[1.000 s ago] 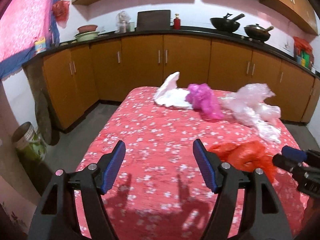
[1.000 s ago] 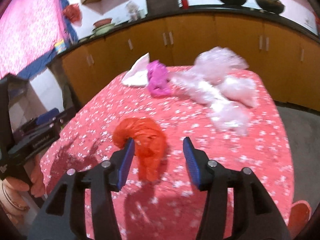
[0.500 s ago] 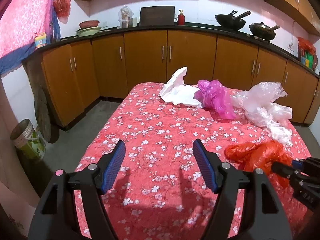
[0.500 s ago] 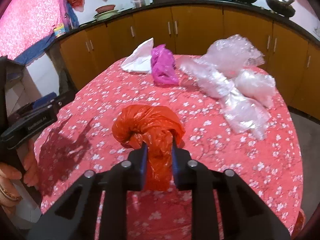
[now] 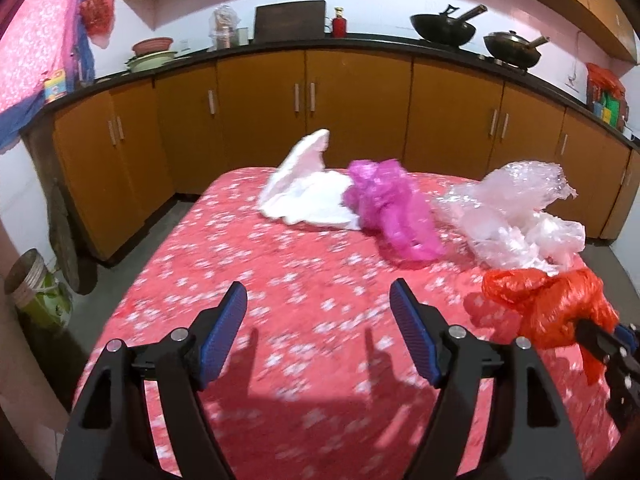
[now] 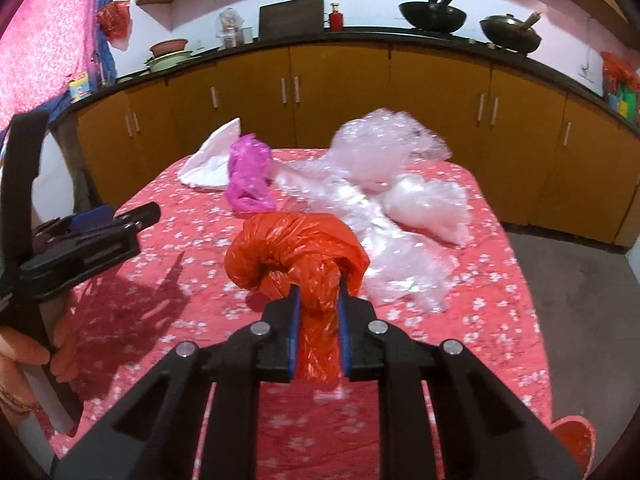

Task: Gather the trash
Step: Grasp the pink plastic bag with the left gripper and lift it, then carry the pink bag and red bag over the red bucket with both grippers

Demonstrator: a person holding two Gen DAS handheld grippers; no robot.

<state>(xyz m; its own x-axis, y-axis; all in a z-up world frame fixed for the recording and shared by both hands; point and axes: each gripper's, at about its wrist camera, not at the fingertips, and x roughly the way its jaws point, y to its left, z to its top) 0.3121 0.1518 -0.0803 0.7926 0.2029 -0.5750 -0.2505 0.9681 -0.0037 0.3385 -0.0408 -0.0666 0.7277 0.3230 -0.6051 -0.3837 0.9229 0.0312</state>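
My right gripper [image 6: 317,304] is shut on a crumpled orange plastic bag [image 6: 296,252] and holds it above the red flowered tablecloth [image 6: 168,280]. The same bag [image 5: 548,304] shows at the right of the left wrist view, with the right gripper [image 5: 604,344] behind it. My left gripper [image 5: 320,320] is open and empty over the near part of the table; it also shows at the left of the right wrist view [image 6: 132,220]. A white bag [image 5: 304,196], a magenta bag [image 5: 392,208] and clear plastic sheets [image 5: 516,216] lie at the far side.
Orange kitchen cabinets [image 5: 312,120] with a dark counter run behind the table, with woks [image 5: 444,28] on top. A green bin [image 5: 36,296] stands on the floor at the left. A red object [image 6: 572,440] sits low at the right.
My right gripper closed on the orange bag and lifted it off the cloth. My left gripper stayed open and shifted slightly.
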